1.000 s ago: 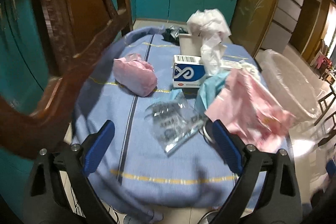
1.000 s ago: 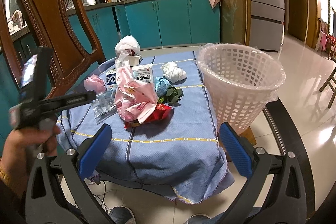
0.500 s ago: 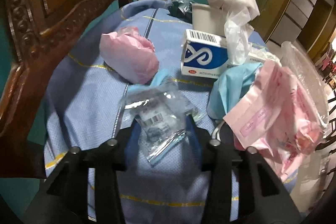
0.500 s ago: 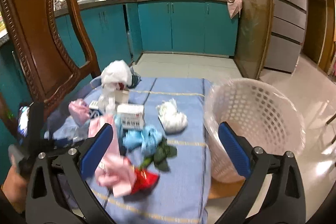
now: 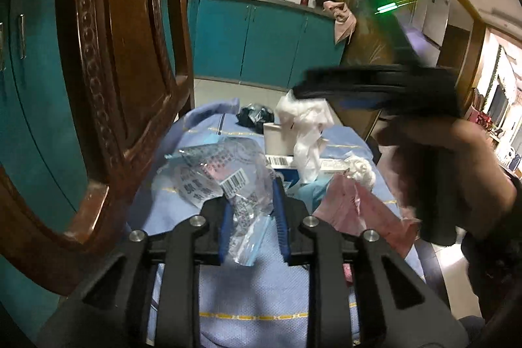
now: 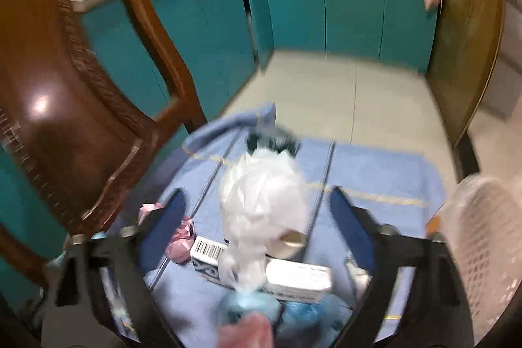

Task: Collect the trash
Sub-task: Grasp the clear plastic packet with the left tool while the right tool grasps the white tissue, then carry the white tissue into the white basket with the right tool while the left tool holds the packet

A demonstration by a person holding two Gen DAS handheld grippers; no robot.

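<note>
Your left claw [image 5: 251,214]: just closed, clamped on clear printed bag [image 5: 225,181] | your right claw [image 6: 257,224]: closing, apart around white plastic wad [image 6: 264,201], not touching.

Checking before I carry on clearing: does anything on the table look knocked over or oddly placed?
Nothing looks spilled. One oddity: the crumpled white plastic bag sits stuffed in a white paper cup and droops over the blue-and-white cardboard box. The blue tablecloth is bunched at its far corner.

Clear crinkled plastic bag [image 5: 228,185] w/ barcode, lifted off blue cloth
</note>
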